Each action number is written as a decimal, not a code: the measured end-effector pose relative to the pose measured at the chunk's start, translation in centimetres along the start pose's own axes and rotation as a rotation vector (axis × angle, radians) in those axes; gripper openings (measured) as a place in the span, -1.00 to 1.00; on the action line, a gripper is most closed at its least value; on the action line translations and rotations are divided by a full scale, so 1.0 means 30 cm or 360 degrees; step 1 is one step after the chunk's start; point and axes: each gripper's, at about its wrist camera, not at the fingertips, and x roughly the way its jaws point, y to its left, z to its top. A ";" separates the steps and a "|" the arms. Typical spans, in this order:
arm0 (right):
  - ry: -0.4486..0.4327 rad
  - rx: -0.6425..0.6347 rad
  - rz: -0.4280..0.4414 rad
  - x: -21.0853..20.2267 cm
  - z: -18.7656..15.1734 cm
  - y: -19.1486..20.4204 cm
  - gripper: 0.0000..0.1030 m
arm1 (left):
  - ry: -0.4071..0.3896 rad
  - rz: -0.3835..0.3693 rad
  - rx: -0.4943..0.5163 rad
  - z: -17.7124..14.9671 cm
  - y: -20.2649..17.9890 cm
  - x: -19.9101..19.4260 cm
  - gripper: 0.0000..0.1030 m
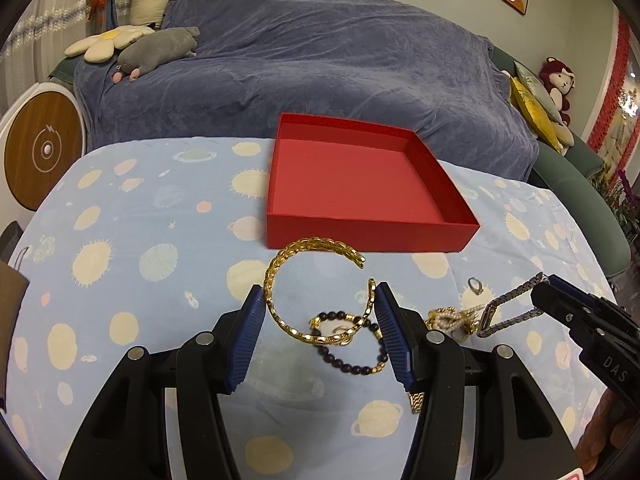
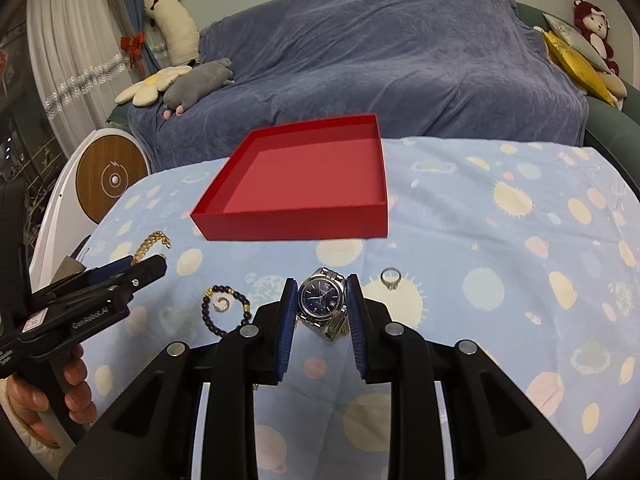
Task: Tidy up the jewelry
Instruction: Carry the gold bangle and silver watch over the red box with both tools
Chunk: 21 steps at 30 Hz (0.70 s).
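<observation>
My left gripper (image 1: pixel 320 300) is shut on a gold chain cuff bracelet (image 1: pixel 280 264), its blue pads pressing both sides and holding it above the cloth. The right gripper (image 2: pixel 322 290) is shut on a silver watch (image 2: pixel 322 294) with a blue dial, lifted off the table; its steel band (image 1: pixel 508 308) dangles in the left wrist view. An open red box (image 1: pixel 368 236) (image 2: pixel 296 224) sits empty farther back. On the cloth lie a dark bead bracelet (image 1: pixel 360 366) (image 2: pixel 208 312), a silver ring (image 1: pixel 476 286) (image 2: pixel 390 278) and a pearl-and-gold piece (image 1: pixel 448 318).
The table wears a light blue planet-print cloth (image 2: pixel 500 240). Behind it stands a sofa under a blue cover (image 1: pixel 320 60) with plush toys. A round white and wood object (image 1: pixel 44 152) stands at the left. A hand (image 2: pixel 76 372) grips the left gripper's handle.
</observation>
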 end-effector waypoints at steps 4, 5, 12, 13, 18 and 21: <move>-0.0028 -0.0040 0.0047 0.008 0.132 -0.012 -0.54 | -0.0039 -0.0037 0.0043 0.115 -0.038 0.008 0.04; -0.0041 -0.0049 0.0056 0.017 0.171 -0.014 -0.54 | -0.0049 -0.0049 0.0059 0.151 -0.049 0.017 0.05; -0.0102 -0.0085 0.0100 0.188 0.458 -0.030 -0.54 | -0.0085 -0.0023 0.0123 0.399 -0.099 0.198 0.04; -0.0105 -0.0083 0.0092 0.228 0.485 -0.033 -0.54 | -0.0079 -0.0011 0.0118 0.430 -0.100 0.240 0.04; -0.0006 -0.0068 0.0105 0.479 0.591 -0.058 -0.54 | 0.0009 0.0007 0.0092 0.540 -0.075 0.466 0.04; 0.0076 -0.0056 0.0074 0.615 0.611 -0.075 -0.54 | 0.0093 -0.0005 0.0045 0.586 -0.047 0.582 0.04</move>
